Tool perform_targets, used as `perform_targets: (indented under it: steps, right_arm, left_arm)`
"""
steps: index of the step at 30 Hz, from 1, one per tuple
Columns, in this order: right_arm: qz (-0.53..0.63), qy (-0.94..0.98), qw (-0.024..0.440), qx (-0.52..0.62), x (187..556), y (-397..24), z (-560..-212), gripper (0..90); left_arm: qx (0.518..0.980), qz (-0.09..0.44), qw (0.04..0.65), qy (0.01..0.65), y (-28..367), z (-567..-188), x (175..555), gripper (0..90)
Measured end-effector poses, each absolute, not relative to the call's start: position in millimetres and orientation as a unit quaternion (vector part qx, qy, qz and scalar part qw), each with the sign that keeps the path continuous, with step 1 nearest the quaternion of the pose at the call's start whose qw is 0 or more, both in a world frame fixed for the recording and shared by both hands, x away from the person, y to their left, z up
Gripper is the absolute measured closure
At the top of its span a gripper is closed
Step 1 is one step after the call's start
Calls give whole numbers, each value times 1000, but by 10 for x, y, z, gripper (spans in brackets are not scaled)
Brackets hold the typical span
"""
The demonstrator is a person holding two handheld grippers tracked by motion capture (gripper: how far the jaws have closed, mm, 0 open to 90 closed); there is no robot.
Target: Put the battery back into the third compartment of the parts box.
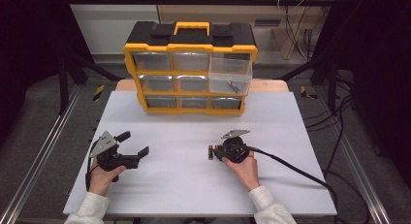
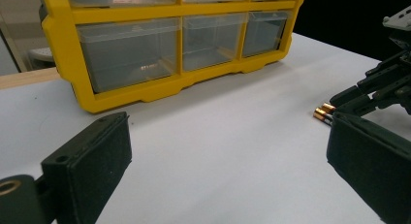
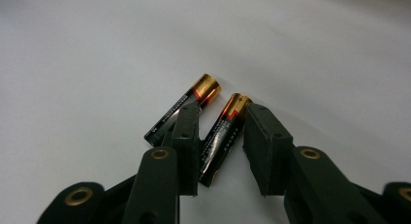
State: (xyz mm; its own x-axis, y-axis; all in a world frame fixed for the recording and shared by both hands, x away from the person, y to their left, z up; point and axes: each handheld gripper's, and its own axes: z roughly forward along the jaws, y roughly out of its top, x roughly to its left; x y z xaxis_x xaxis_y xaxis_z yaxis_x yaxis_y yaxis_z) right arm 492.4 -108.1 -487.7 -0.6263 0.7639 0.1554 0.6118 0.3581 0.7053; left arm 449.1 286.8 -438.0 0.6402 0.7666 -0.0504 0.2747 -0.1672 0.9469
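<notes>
My right claw [image 3: 221, 110] points down at two small batteries lying side by side on the white table [image 1: 169, 185]. The inside battery [image 3: 220, 139] sits between the two jaws. It lies a bit crooked. Its gold end touches the tip of one jaw and its black end touches the other jaw lower down. So the claw is almost shut and pinches this battery, but the pinch is slanted, not flat. The outside battery [image 3: 194, 95] lies just past the jaw, on the far side from the gap. It touches that jaw or is very close to it, and it is not in the grip.

My left claw [image 2: 228, 161] is wide open and holds nothing. The batteries are well off to its side, and the yellow drawer box [image 1: 190, 64] stands far in front of it.

I think a battery like this is light, hard and stiff. It will not bend or squash. But it is round and smooth, so it can roll or slip out. A slanted pinch may make it spin or pop away. The best place to hold it is the middle of its black part, with both pads flat on its long sides. I should also watch that the outside battery does not get pushed along.

One drawer [image 1: 231, 73] stands pulled out, far beyond the tips of the right claw.
</notes>
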Motion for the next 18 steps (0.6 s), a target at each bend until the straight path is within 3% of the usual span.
perform_targets:
  steps: [7,18]
  right_arm:
    - [372,818,96,429,4915,-1079,-4878,762]
    - [369,818,99,430,4912,-1091,-4866,773]
  left_arm:
    - [729,229,537,357,2869,-4379,4490,19]
    - [729,229,537,356,2866,-4380,4491,19]
